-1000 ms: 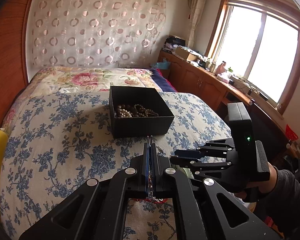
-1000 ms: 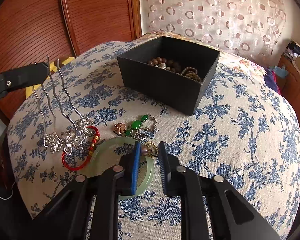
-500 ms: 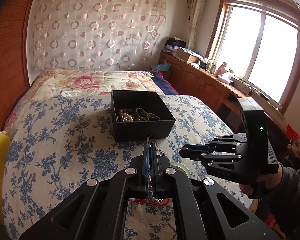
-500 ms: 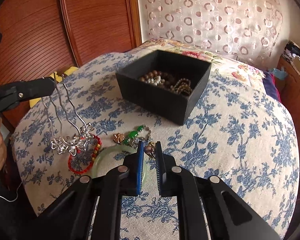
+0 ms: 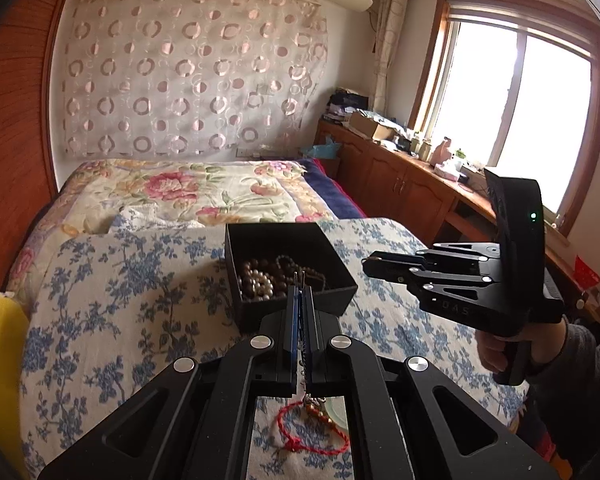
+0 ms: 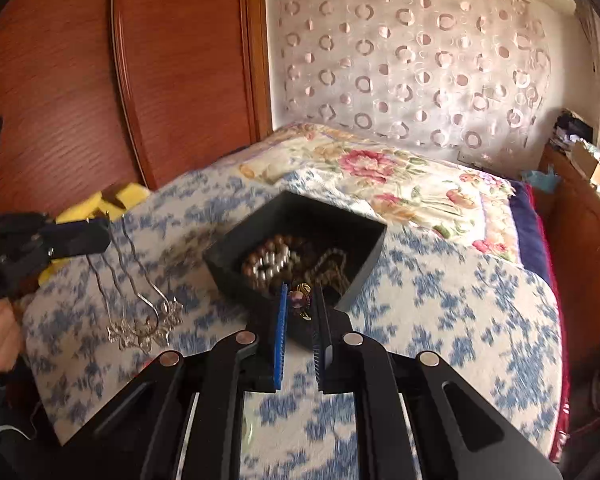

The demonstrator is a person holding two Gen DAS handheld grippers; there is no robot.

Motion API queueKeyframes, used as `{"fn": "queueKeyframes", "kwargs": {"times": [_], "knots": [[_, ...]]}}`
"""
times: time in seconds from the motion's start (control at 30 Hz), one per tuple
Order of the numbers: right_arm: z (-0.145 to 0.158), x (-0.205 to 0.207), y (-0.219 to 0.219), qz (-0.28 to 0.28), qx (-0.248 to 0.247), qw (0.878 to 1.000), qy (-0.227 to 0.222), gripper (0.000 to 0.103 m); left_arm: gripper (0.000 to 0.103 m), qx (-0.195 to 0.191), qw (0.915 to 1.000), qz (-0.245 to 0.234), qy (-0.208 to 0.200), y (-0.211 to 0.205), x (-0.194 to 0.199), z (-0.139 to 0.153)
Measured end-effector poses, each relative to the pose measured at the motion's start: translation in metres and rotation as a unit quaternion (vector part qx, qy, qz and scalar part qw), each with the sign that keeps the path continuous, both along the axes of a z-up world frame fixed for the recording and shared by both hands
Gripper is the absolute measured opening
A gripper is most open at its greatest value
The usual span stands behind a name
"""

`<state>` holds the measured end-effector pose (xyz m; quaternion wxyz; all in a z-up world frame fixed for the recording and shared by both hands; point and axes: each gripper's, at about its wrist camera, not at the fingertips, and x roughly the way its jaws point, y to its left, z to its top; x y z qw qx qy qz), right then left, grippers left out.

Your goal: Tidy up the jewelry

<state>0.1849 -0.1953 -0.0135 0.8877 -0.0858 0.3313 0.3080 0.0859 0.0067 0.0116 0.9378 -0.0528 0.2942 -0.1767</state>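
A black box (image 5: 288, 272) with beads and chains inside sits on the blue-flowered bedspread; it also shows in the right wrist view (image 6: 296, 248). My left gripper (image 5: 300, 292) is shut on a silver hair comb (image 6: 140, 312) that hangs prongs-up, flower end down, left of the box. My right gripper (image 6: 300, 300) is shut on a small gold ring with a purple stone (image 6: 299, 300) and holds it over the box's near edge. A red cord bracelet (image 5: 312, 436) and a pale green bangle (image 5: 334, 408) lie on the bed under my left gripper.
A flowered quilt (image 5: 188, 192) covers the far half of the bed. A wooden wardrobe (image 6: 120, 80) stands to the left, with a yellow object (image 5: 0, 340) beside the bed. A wooden counter with clutter (image 5: 420, 168) runs under the window on the right.
My right gripper closed on the ring, lifted it off the bed and moved it forward to the box. My left gripper rose and moved forward with the hair comb.
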Motion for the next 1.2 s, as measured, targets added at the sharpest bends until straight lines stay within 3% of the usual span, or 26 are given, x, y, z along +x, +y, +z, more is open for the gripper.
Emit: {"fn": "queueKeyframes", "kwargs": {"times": [0.53, 1.0, 1.2], "knots": [[-0.03, 0.048, 0.015, 0.023, 0.003, 0.999, 0.035, 0.015, 0.001, 0.022, 0.9997, 0.005, -0.011, -0.004, 0.065, 0.016], [-0.031, 0.056, 0.001, 0.0, -0.003, 1.0, 0.027, 0.018, 0.001, 0.023, 0.9997, 0.001, -0.003, -0.011, 0.104, 0.007], [-0.037, 0.054, -0.007, -0.011, -0.007, 0.999, 0.035, 0.019, 0.001, 0.024, 0.9996, -0.009, 0.016, -0.025, 0.13, -0.009]]}}
